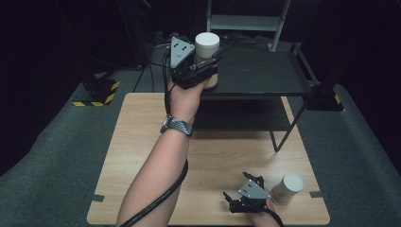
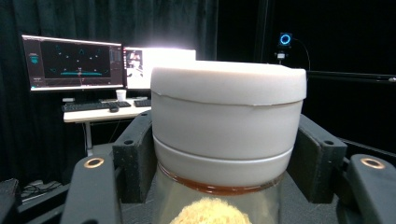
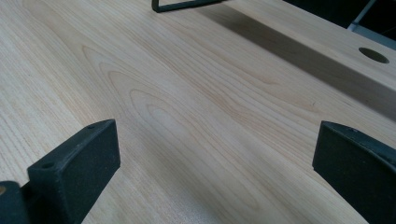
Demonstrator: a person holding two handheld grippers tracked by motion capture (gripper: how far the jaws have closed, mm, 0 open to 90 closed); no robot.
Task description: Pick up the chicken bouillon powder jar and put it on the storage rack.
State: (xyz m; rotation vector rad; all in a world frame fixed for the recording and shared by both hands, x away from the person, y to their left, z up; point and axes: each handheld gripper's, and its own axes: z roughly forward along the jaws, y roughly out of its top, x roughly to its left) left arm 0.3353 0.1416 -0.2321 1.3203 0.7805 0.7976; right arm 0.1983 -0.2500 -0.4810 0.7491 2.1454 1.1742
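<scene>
1. Looking down from the high view, the left gripper (image 1: pixel 208 71) is raised at the front edge of the black shelf rack (image 1: pixel 265 75), its jaws pinching a jar (image 1: pixel 207 59) with a white lid. The jar stands upright at the left end of the upper shelf. The right gripper (image 1: pixel 236 196) rests low over the wooden table (image 1: pixel 142 156) near its front edge, jaws spread. A second white-lidded jar (image 1: pixel 287 188) sits just beside it on the table, outside the jaws.

2. Left gripper view: the jar (image 2: pixel 228 126) sits between both black jaws, which press against its sides below the lid. Pale yellow contents show through the glass. Two monitors (image 2: pixel 72 63) and a keyboard (image 2: pixel 88 106) stand on a desk in the background.

3. Right gripper view: both jaws stand wide apart above bare table (image 3: pixel 196 107); a rack foot (image 3: pixel 184 5) lies at the top edge.
</scene>
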